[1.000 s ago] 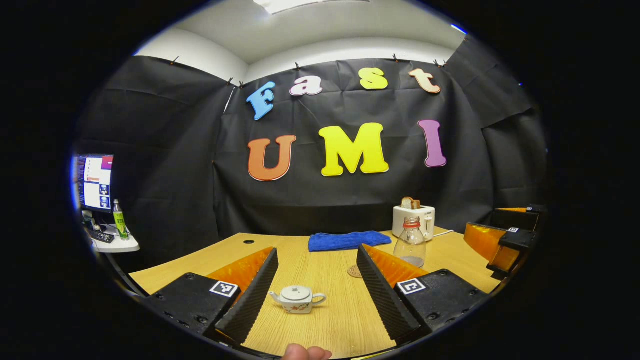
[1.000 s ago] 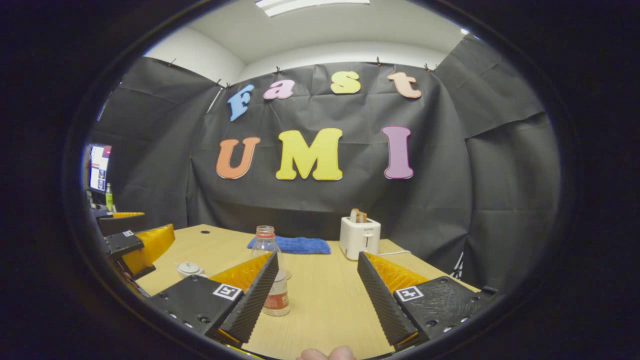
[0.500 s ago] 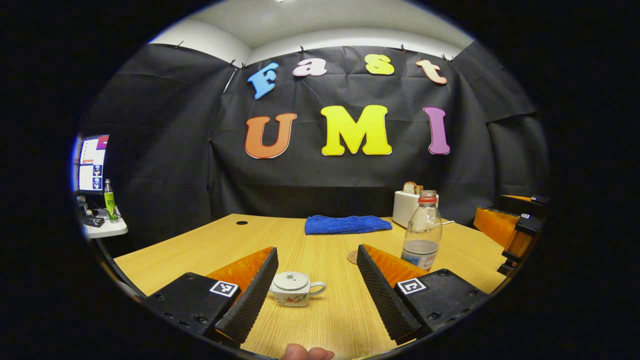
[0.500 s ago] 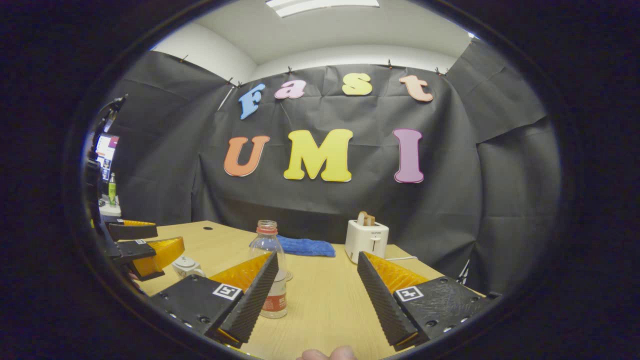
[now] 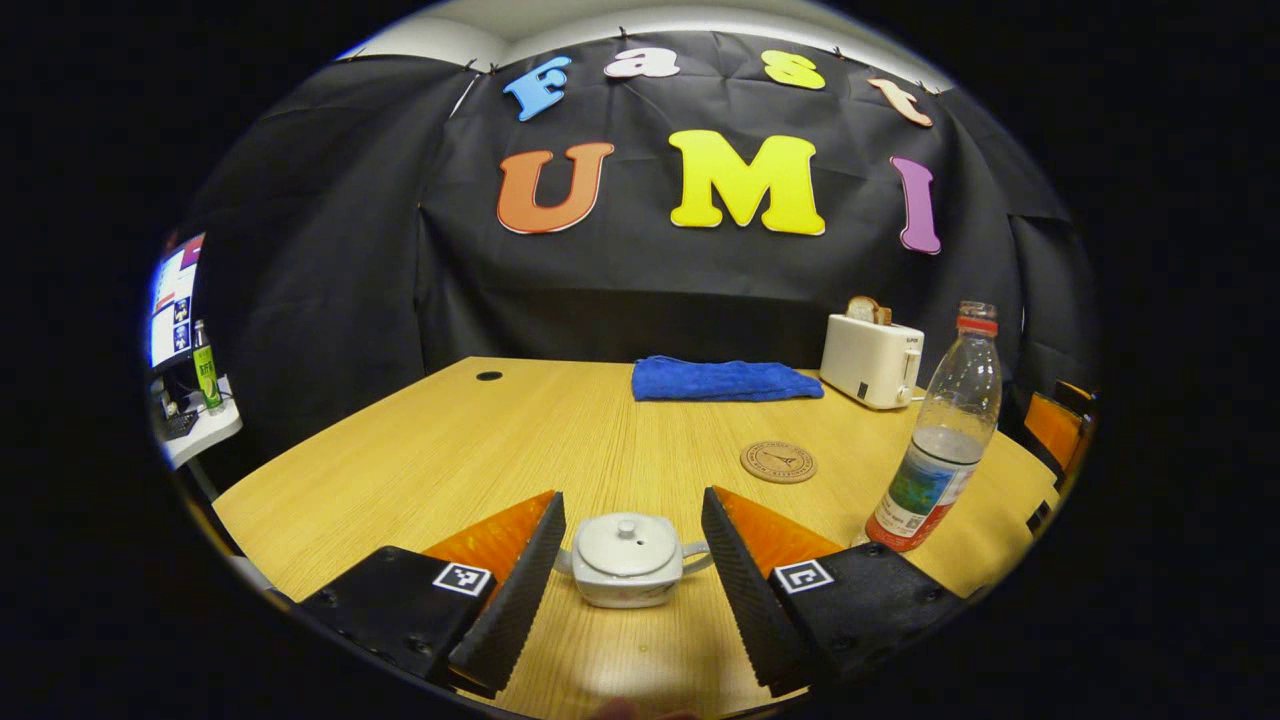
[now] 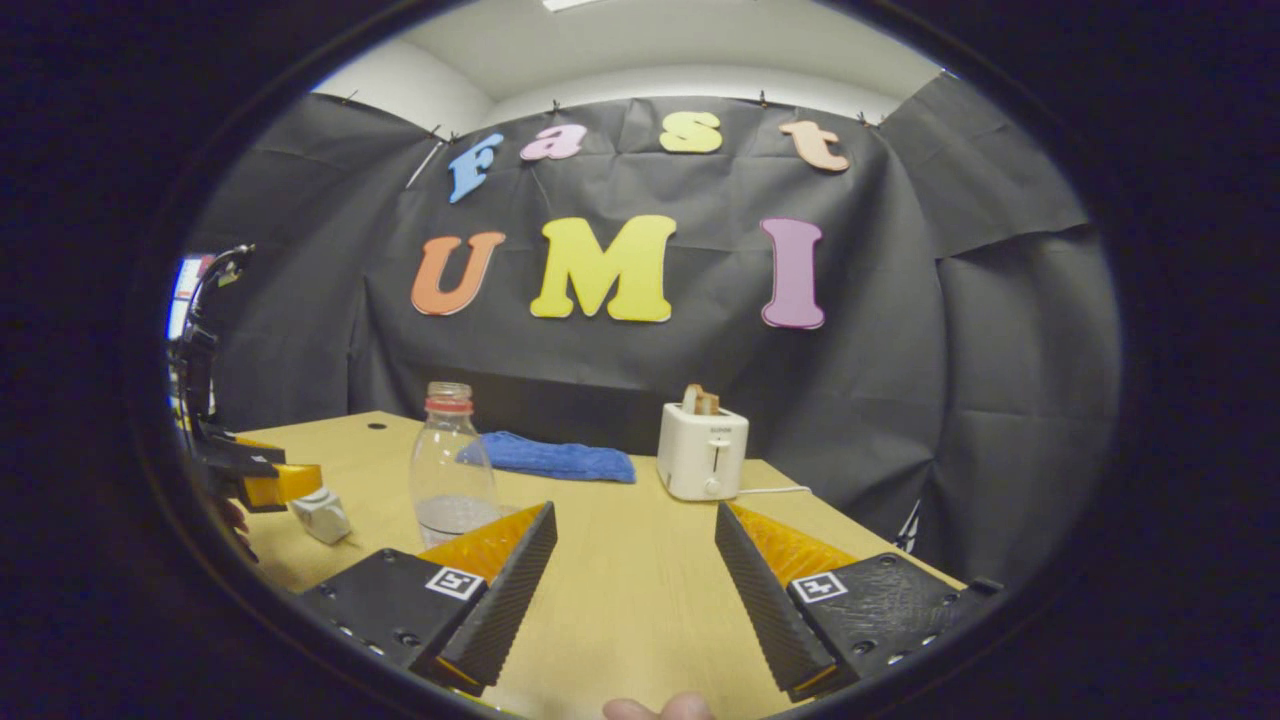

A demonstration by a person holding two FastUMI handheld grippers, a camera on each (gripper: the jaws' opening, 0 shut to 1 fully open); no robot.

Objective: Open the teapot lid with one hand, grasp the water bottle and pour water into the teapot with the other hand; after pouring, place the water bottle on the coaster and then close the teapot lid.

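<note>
Left hand-held gripper point(image 5: 628, 570): in the left gripper view its two fingers stand apart at the near edge of the tabletop point(image 5: 600, 430), one on each side of the teapot, with a narrow gap showing between each finger and the pot.
Teapot point(image 5: 630, 547): small, white and squarish, standing upright on the tabletop near its front edge, between the left fingers. Its spout points to one finger and its handle to the other.
Teapot lid point(image 5: 628, 528): seated on the pot, with a small round knob on top.
Right hand-held gripper point(image 6: 632, 590): in the right gripper view its fingers are spread wide over bare wood, holding nothing.
Water bottle point(image 5: 938, 433): clear plastic, uncapped, with a red neck ring, a label and a little water at the bottom. It stands upright toward the right edge of the tabletop. In the right gripper view it rises just behind the left finger; whether they touch cannot be told.
Coaster point(image 5: 778, 462): round and brown, lying flat between teapot and bottle, apart from both.
Blue towel point(image 5: 722, 380): folded at the far edge of the tabletop.
Toaster point(image 5: 870, 357): white, with bread in its slot, at the far right corner beside the towel.
Side shelf point(image 5: 195, 432): off the left edge, carrying a green bottle and a lit monitor.
</note>
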